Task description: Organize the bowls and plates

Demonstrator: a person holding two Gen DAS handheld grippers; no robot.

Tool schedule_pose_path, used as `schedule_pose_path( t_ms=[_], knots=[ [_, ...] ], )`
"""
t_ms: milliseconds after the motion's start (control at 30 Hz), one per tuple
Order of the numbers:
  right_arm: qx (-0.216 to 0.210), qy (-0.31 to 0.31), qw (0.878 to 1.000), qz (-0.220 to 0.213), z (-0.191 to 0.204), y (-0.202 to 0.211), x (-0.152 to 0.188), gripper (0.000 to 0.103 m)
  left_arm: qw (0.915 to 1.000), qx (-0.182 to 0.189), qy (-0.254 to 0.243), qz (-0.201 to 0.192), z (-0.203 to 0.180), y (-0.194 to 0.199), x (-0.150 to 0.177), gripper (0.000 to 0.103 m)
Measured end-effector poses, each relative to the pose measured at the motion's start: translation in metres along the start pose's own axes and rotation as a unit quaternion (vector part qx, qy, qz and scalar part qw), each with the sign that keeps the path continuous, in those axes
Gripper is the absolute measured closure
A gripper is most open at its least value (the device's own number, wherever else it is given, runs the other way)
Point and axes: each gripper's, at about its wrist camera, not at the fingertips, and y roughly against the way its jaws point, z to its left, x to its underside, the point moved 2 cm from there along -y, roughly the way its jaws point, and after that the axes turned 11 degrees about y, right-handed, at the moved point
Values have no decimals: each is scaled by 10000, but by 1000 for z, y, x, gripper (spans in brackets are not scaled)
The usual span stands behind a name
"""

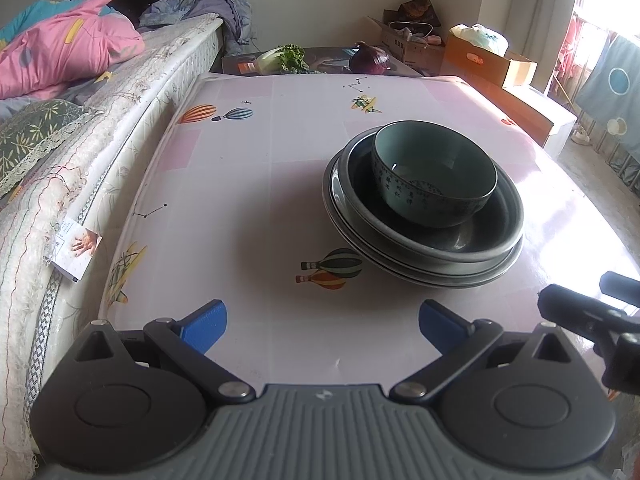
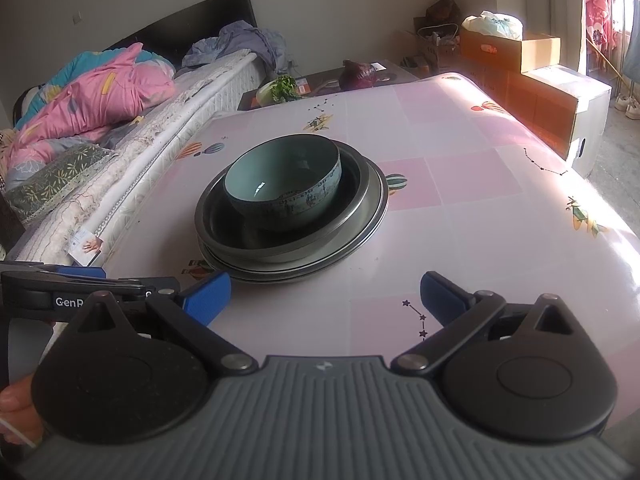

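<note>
A teal bowl (image 1: 434,172) (image 2: 286,180) with dark lettering on its outside sits inside a wide dark bowl (image 1: 480,240) (image 2: 240,236), which rests on stacked grey plates (image 1: 404,272) (image 2: 360,220) in the middle of the table (image 1: 260,200) (image 2: 460,200). My left gripper (image 1: 322,326) is open near the front edge, short of the stack and holding nothing. My right gripper (image 2: 325,298) is open too, just in front of the stack, empty. The left gripper shows at the left edge of the right wrist view as a black body with a blue fingertip (image 2: 92,272).
A bed (image 1: 80,120) with a pink quilt runs along the table's left side. Behind the table stands a low dark stand with greens (image 1: 288,58) and a purple cabbage (image 1: 370,58). Cardboard boxes (image 2: 552,92) stand at the far right. A hand (image 2: 16,408) shows at lower left.
</note>
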Motion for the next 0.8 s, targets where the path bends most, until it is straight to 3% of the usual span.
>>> schedule_pose_path(
  t_ms=[800],
  knots=[
    [12, 89, 10000, 27, 4, 1, -2, 1, 10000, 55, -11, 18, -1, 2, 2, 0]
  ],
)
